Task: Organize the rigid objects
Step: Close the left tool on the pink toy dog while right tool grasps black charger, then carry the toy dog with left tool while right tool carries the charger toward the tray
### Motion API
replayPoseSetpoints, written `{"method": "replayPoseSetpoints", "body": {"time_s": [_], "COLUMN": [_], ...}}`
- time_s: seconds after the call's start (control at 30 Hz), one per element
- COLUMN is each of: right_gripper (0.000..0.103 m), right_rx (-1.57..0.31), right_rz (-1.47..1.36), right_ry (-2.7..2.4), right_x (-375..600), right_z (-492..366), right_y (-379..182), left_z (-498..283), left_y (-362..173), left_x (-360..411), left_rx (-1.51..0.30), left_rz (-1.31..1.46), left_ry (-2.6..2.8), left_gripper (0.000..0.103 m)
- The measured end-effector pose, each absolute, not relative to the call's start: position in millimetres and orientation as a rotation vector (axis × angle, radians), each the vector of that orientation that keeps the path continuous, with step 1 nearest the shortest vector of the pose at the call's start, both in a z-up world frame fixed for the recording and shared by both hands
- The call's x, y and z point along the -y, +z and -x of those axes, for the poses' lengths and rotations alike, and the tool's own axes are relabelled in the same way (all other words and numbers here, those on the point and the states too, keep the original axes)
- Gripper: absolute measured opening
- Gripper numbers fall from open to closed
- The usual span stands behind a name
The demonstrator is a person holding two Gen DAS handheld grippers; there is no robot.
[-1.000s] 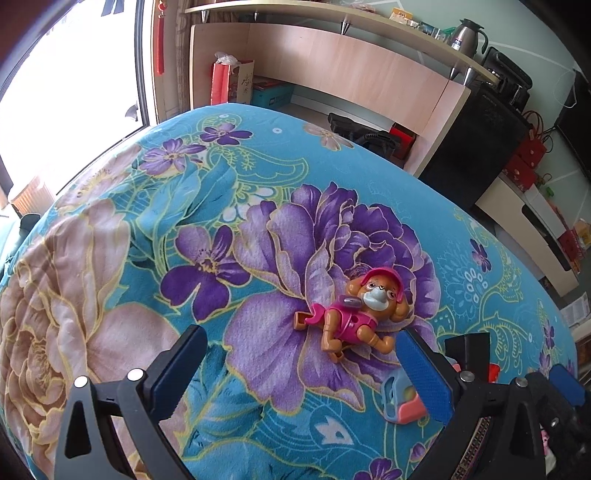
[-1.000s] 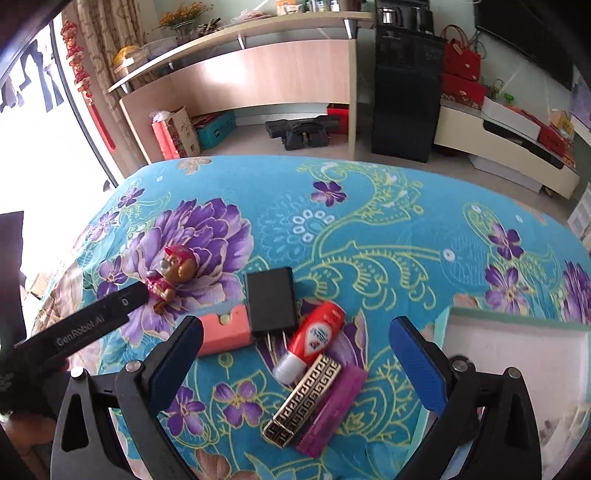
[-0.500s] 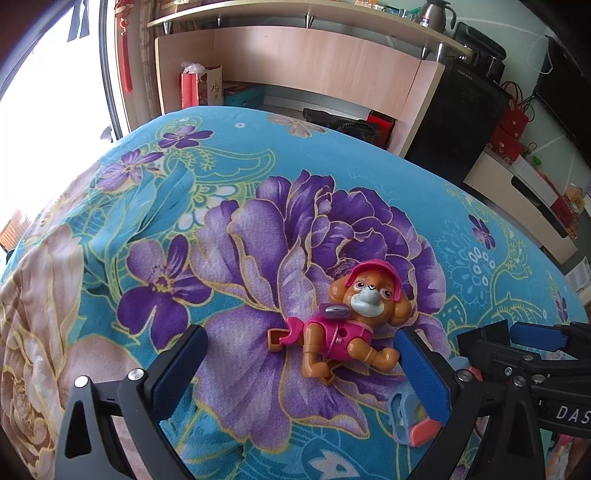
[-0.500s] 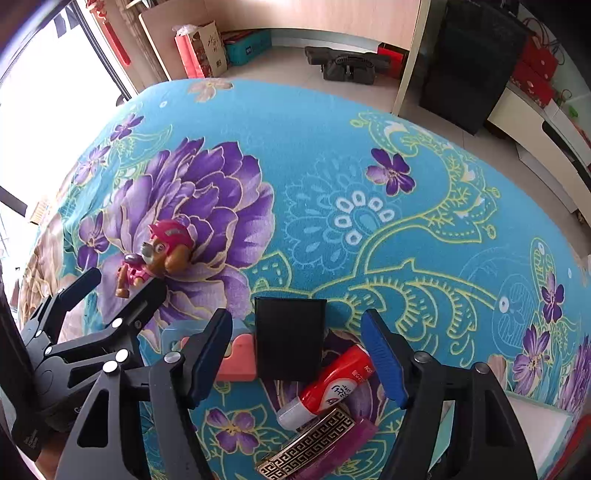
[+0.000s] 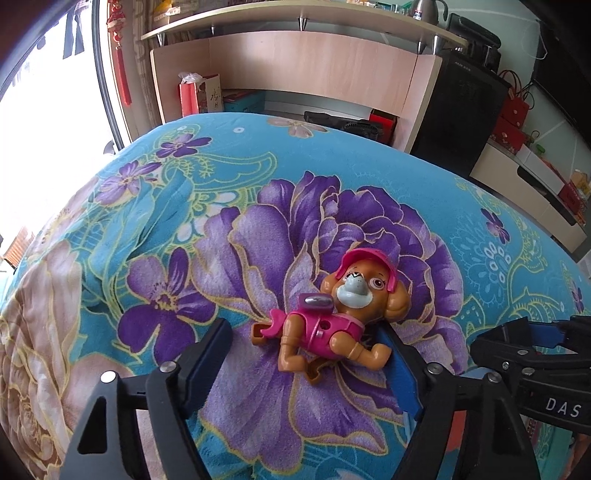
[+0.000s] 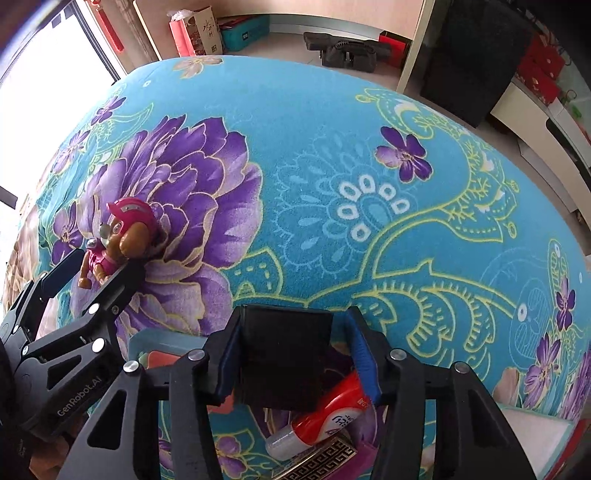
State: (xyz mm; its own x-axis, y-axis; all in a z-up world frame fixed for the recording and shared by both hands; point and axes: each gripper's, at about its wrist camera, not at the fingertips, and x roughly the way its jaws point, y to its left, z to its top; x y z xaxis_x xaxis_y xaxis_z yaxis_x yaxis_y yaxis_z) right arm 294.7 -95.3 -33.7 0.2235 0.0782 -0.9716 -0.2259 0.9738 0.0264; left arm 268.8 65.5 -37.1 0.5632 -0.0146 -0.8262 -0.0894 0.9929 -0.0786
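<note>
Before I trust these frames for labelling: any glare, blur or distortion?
Left wrist view: window blown out white, strong fisheye bulge, toy dog sharp. Right wrist view: same overexposed window, curved tablecloth, black box sharp between the jaws.

Toy dog (image 6: 114,240) lies left of wallet (image 6: 284,354) (apart).

Bright daylight in both views, coming from the window (image 5: 44,122) at left; it's blown out to pure white, no detail. Floral cloth (image 5: 258,192) evenly lit, colours saturated, shadows soft & short, e.g. under the toy dog (image 5: 332,317). Strong fisheye bulge: shelf (image 5: 295,18) edges bend, dark vignette in corners. Centre sharp; gripper arms at frame bottom slightly soft. No motion blur w/ either view.
</note>
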Motion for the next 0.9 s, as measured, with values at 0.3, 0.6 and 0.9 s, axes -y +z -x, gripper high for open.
{"method": "replayPoseSetpoints", "body": {"time_s": [0.3, 0.6, 0.9], "right_gripper": [0.045, 0.043, 0.043], "right_rx": [-1.32, -1.252, -1.231], "right_rz": [0.108, 0.026, 0.007], "right_ry": [0.201, 0.219, 0.217], "right_x": [97.1, 112.1, 125.5], "right_z": [-290.9, -267.0, -239.7], "right_y": [-28.5, 8.7, 20.4], "left_z": [-261.0, -243.6, -242.3], "left_y": [-25.6, 2.1, 1.3], "left_x": [-63.8, -63.1, -64.4], "left_rx": [-0.962, -0.89, -0.887], "left_rz": [0.16, 0.185, 0.173], "left_ry": [-0.008, -0.017, -0.02], "left_gripper": [0.066, 0.03, 0.026]}}
